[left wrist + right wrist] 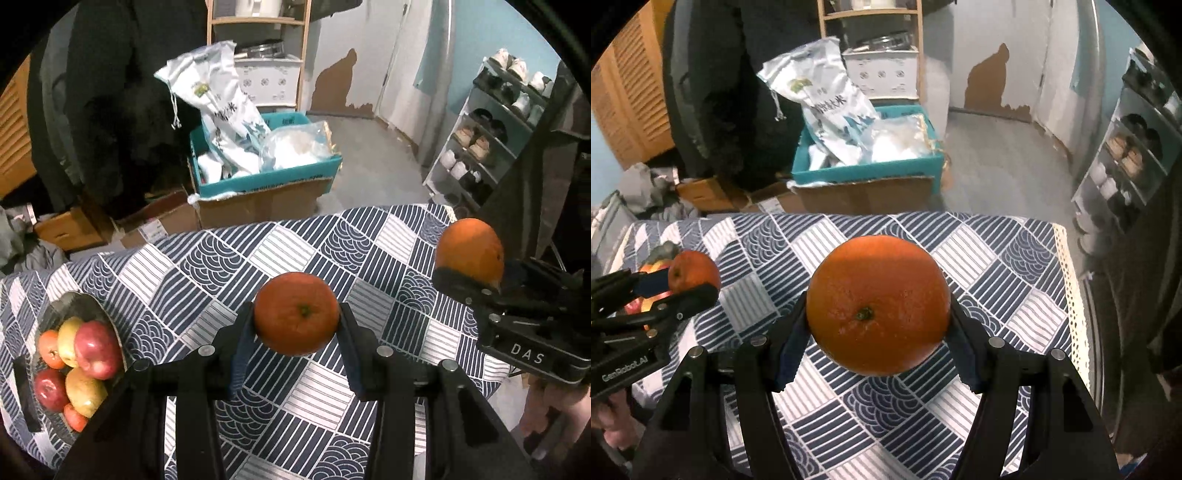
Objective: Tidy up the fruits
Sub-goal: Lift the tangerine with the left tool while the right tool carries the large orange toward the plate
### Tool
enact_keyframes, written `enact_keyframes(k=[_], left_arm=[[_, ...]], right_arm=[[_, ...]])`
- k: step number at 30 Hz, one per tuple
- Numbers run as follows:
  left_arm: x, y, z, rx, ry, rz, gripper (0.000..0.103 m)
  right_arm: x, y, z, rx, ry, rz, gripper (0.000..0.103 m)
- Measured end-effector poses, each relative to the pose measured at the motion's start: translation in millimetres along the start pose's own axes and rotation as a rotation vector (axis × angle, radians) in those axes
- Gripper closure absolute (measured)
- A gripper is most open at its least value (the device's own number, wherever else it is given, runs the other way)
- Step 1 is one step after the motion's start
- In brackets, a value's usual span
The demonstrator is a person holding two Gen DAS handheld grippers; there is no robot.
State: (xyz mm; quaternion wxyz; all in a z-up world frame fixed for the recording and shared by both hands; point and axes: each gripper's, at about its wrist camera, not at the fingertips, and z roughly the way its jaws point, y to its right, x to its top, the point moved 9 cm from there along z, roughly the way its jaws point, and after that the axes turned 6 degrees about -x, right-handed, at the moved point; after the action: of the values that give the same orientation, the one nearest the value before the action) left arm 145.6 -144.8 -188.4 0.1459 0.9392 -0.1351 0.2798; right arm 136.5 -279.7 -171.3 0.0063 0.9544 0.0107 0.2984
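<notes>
Walls: pale wall at 12 o'clock, paint peeled in brown patches.
Floor: grey floor, bare.
Furniture: wooden shelf at 12 o'clock; shoe rack at 2 o'clock; louvred wooden door at 10 o'clock.

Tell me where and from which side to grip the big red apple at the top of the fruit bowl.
Grip the red apple across its widest middle, coming from above: it sits on top of the pile, its crown exposed, while the yellow fruit crowds its flank and the bowl rim blocks low approaches. Both grippers are full now: the left gripper holds the small orange, the right gripper the large orange.
</notes>
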Motion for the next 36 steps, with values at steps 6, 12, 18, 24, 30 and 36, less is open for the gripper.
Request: enact_keyframes(k=[6, 12, 18, 24, 30, 36], left_arm=[[1, -5, -24, 0.014, 0.032, 0.012, 0.059], [-1, -17, -44, 0.038, 0.059, 0.011, 0.059], [-5, -30, -60, 0.039, 0.075, -0.012, 0.059], [-11, -43, -74, 0.038, 0.090, -0.038, 0.059], [-20, -63, -82, 0.062, 0.091, -0.070, 0.059], [-29, -89, -87, 0.082, 0.090, -0.120, 0.059]], right_arm=[[5, -18, -17, 0.024, 0.030, -0.019, 0.035], [7, -34, -32, 0.051, 0.055, -0.039, 0.035], [11, -48, -40, 0.072, 0.074, -0.056, 0.035], [14, -64, -44, 0.103, 0.083, -0.071, 0.035], [16, -88, -42, 0.147, 0.081, -0.090, 0.035], [18, -122, -38, 0.197, 0.073, -0.127, 0.035]])
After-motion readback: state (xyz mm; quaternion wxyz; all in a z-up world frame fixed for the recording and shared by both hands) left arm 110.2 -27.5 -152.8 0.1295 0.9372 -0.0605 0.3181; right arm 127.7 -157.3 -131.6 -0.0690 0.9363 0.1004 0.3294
